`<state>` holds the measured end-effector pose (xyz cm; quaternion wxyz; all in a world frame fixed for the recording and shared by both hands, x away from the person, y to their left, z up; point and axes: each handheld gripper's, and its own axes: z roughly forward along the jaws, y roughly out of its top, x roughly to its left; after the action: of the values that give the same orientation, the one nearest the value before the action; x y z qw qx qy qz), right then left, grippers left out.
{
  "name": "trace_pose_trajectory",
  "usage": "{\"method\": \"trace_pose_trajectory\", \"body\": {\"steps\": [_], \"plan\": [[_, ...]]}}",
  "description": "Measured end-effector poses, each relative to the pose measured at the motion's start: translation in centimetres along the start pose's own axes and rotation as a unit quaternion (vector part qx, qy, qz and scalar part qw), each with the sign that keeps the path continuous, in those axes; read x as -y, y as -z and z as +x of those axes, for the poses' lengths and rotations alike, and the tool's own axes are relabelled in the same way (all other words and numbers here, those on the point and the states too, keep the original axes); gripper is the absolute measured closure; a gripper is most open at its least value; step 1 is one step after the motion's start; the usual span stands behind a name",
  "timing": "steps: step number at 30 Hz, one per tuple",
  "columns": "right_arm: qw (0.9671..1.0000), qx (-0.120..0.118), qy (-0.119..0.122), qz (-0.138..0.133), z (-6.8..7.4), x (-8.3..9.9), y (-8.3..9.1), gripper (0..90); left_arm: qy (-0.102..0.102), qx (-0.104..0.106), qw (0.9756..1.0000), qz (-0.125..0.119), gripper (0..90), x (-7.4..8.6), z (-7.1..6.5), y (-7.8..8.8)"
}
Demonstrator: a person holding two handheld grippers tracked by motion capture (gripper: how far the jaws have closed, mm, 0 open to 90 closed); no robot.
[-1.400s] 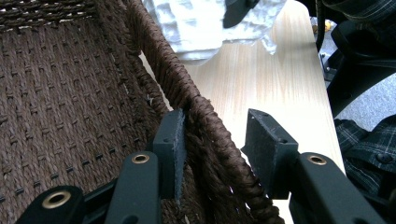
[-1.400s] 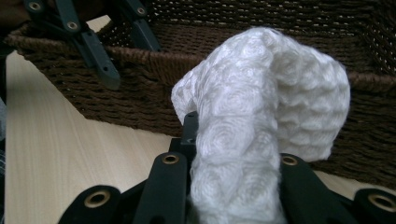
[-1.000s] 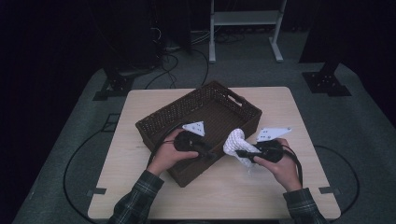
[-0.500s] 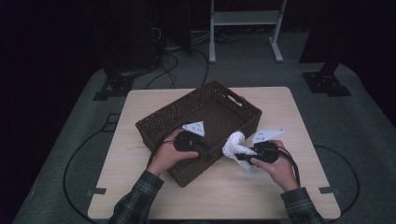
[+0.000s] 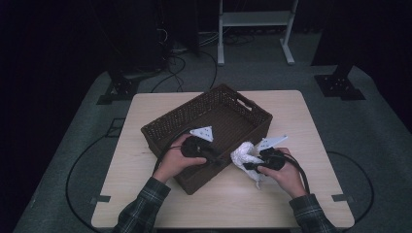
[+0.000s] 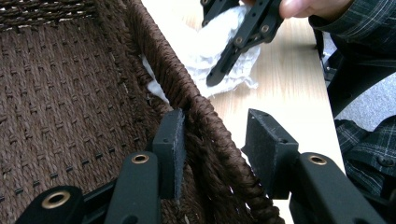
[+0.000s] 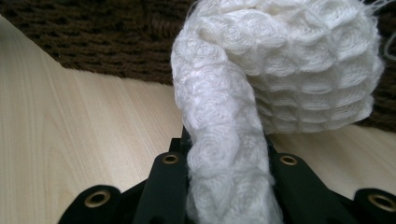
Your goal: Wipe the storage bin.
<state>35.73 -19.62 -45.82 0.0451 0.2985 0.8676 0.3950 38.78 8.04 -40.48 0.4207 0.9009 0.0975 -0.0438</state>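
A dark brown woven basket (image 5: 184, 109) stands in the middle of the wooden table (image 5: 301, 121). My left gripper (image 5: 219, 160) straddles the basket's near right wall (image 6: 205, 121). It is open (image 6: 217, 126), with the inner pad (image 6: 172, 140) against the weave and the outer pad (image 6: 261, 140) a little off it. Just outside that wall, my right gripper (image 5: 248, 166) is shut on a white waffle-knit cloth (image 5: 243, 154). The cloth (image 7: 280, 70) bulges out above the jaws (image 7: 229, 149) in front of the basket's side (image 7: 93, 42). The left gripper view has the right gripper (image 6: 243, 37) and the cloth (image 6: 205, 46) beyond the wall.
The basket's inside (image 6: 56, 84) is bare weave. Bare tabletop (image 5: 228, 204) lies in front of the hands and to the basket's right. Cables (image 5: 163, 153) trail from both grippers. A white stand (image 5: 252, 19) and dark equipment sit on the floor behind the table.
My right gripper has shifted slightly left with the cloth, closer to the basket's wall. The left gripper has stayed on the wall.
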Motion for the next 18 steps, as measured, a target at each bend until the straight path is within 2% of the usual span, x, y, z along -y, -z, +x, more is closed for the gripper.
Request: {"method": "trace_pose_trajectory", "body": {"steps": [18], "plan": [[0.9985,-0.015,-0.006,0.052,0.0,0.6,-1.4,74.4,0.000,0.001,1.0000,0.000,57.1,0.0,0.0,0.0]]}}
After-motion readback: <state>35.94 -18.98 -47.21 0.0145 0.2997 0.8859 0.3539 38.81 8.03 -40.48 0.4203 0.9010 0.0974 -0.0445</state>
